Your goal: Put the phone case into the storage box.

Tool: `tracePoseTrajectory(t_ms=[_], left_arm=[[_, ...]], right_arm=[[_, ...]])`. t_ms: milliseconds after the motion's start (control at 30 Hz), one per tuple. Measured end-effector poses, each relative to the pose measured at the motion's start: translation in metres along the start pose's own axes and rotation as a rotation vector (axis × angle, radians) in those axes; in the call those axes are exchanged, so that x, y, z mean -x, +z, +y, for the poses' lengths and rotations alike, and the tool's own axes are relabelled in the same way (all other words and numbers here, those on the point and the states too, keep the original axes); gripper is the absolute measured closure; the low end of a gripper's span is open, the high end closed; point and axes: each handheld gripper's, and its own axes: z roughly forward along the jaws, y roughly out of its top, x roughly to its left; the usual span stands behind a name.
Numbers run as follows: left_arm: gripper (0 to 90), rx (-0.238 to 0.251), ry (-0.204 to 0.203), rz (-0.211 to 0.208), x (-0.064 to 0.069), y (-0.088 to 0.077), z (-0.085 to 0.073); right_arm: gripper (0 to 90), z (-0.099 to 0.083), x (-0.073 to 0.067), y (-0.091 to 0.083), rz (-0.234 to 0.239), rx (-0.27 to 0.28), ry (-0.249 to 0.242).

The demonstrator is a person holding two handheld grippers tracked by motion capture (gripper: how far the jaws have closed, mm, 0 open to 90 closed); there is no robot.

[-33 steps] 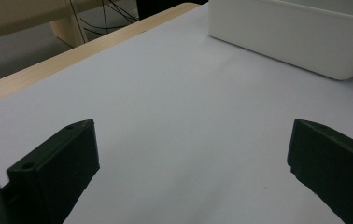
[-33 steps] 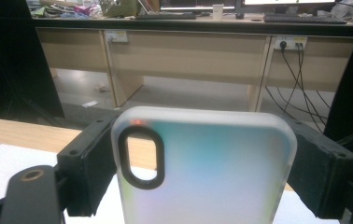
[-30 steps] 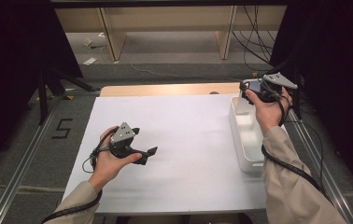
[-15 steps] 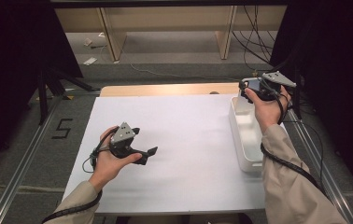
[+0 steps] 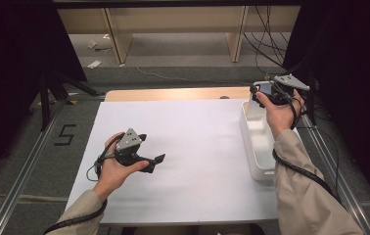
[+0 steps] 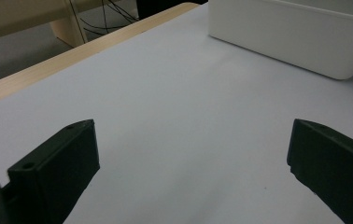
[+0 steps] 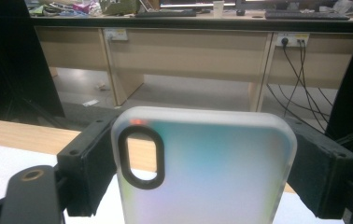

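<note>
Clamping a frosted, translucent phone case (image 7: 202,168) with 1 oval black-rimmed cutout, the right hand-held gripper (image 7: 202,163) grips its sides.

Both black jaws stand wide apart over white paper (image 6: 179,116) (white bin (image 6: 286,37) beyond).

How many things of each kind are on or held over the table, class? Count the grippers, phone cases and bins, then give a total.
Grippers: 2, the left gripper open over the white sheet and the right gripper shut on a case.
Phone cases: 1, the frosted phone case.
Bins: 1, the white bin at the table's right edge.
Total: 4
</note>
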Motion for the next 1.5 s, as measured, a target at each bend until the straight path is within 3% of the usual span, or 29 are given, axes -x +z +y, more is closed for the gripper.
tracePoseTrajectory(t_ms=[1500], left_arm=[[1.6, 0.001, -0.001, -0.002, 0.000, 0.000, 0.000]], right_arm=[[18.5, 0.004, 0.002, 0.012, -0.017, -0.013, 0.003]])
